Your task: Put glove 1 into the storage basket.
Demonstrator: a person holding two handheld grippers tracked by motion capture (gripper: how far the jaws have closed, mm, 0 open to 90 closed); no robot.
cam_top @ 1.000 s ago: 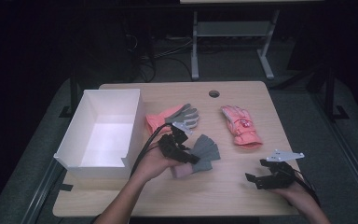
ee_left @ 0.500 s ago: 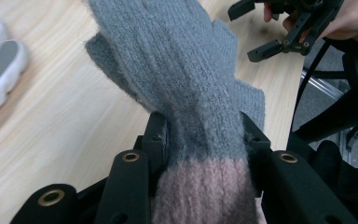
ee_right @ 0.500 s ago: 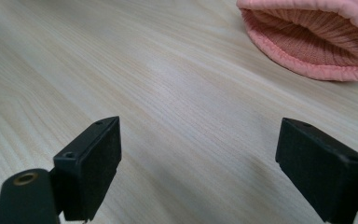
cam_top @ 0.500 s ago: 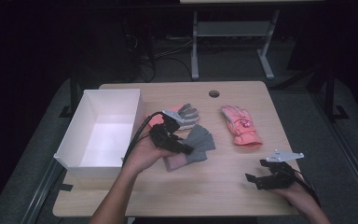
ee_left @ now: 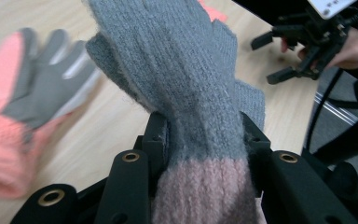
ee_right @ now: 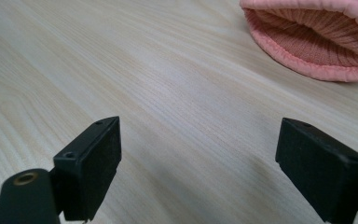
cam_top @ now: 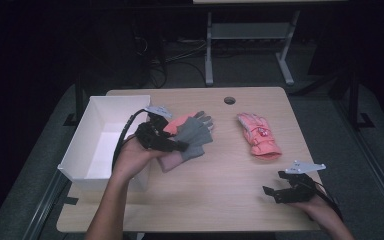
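in the high view, nearest the lower edge at the right, the right gripper rests low over the wooden table with its jaws spread wide and nothing between them; in the right gripper view its two black pads stand well apart over bare wood grain, with the ribbed cuff of the pink ski glove at the upper right of that frame. left of centre in the high view, the left gripper is clenched on the grey knit glove, which hangs above the table just right of the white box. in the left gripper view the jaws pinch the glove where its grey knit meets the pink cuff, cuff toward the bottom of the frame and fingers toward the top; in the high view its long axis runs from lower left to upper right. just behind it lies the pink-and-grey work glove, partly covered, fingers toward the upper right; the left gripper view shows it blurred at the left. further right, well apart, the pink ski glove lies with its cuff toward the lower right. a round cable hole sits near the table's far edge. beyond the table the room is dark, with grey carpet, a white-legged desk frame and loose cables on the floor.
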